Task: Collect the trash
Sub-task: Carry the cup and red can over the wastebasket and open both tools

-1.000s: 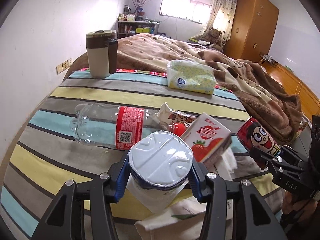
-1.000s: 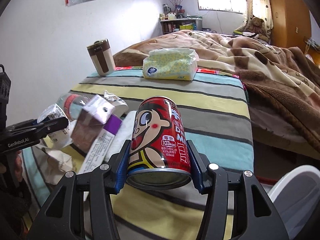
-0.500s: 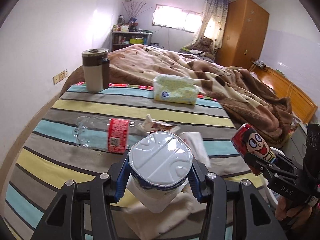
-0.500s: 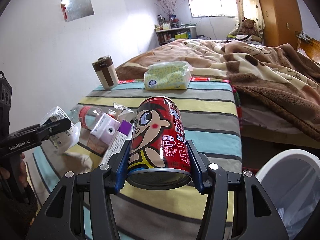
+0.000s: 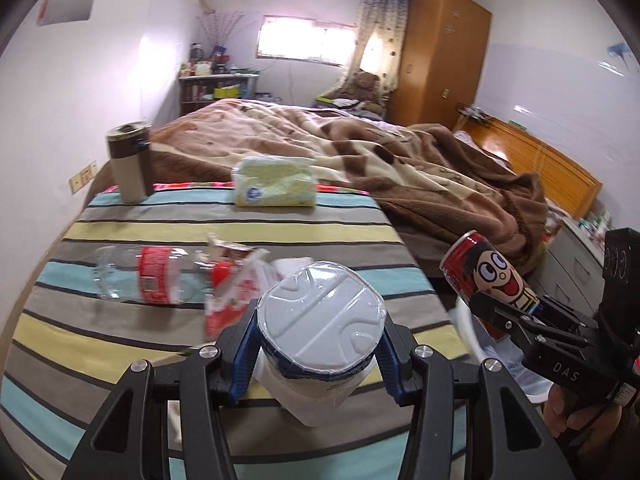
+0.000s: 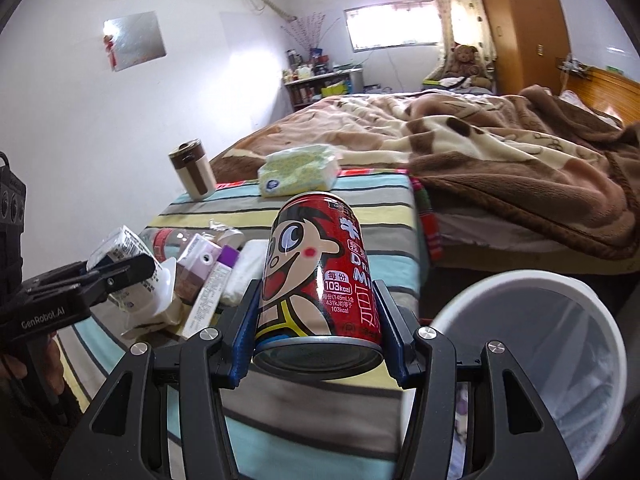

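Note:
My left gripper [image 5: 320, 344] is shut on a white foil-lidded cup [image 5: 320, 328], lifted above the striped cloth. In the right wrist view my right gripper [image 6: 318, 320] is shut on a red cartoon can [image 6: 320, 272], beside the rim of a white trash bin [image 6: 532, 360] at lower right. The can [image 5: 490, 284] and right gripper [image 5: 516, 320] also show at the right of the left wrist view. On the cloth lie a crushed clear bottle [image 5: 148, 276], a strawberry carton [image 5: 232, 300], a purple carton [image 6: 200, 264] and wrappers.
A brown-and-cream mug [image 5: 130, 166] and a tissue pack [image 5: 276, 184] stand at the far end of the striped table [image 5: 200, 228]. A bed with a brown blanket [image 5: 400, 160] lies behind. A wardrobe [image 5: 444, 60] stands at the back.
Both grippers have pulled back and risen with cup and can held. The litter on the cloth looks farther away, and the white bin has come into the right wrist view.

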### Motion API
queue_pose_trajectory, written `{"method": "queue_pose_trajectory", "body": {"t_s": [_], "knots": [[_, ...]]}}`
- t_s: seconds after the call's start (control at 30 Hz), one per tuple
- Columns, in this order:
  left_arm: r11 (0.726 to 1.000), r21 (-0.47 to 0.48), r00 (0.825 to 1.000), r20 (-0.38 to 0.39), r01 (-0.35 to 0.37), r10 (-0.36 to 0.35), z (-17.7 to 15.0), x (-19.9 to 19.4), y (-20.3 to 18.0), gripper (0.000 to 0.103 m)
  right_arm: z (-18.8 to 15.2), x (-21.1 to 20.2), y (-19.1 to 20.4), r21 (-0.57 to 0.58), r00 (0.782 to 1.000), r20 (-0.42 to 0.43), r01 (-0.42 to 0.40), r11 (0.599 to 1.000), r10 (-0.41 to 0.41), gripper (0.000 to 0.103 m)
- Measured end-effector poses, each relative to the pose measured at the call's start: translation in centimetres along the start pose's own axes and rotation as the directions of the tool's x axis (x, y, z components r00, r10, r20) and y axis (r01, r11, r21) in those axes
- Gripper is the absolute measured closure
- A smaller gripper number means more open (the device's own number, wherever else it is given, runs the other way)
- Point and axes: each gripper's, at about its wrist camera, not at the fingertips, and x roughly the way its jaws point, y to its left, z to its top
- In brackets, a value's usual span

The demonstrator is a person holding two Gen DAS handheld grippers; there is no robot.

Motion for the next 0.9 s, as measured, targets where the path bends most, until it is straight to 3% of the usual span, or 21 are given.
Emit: {"method": "queue_pose_trajectory", "body": {"t_s": [0.43, 0.9], "knots": [[0.986, 0.106, 0.992, -0.033, 0.128, -0.125, -1.0, 1.1, -8.4, 0.051, -1.6, -3.8, -4.7, 0.083, 0.986, 0.023, 0.163, 0.983, -0.165, 0.049], [0.944, 0.197, 0.962, -0.113, 0.266, -0.248, -2.1, 4.1, -16.7, 0.051, -4.2, -5.3, -9.0, 0.150, 0.955, -0.056, 0.297, 0.943, -0.292, 0.049]]}}
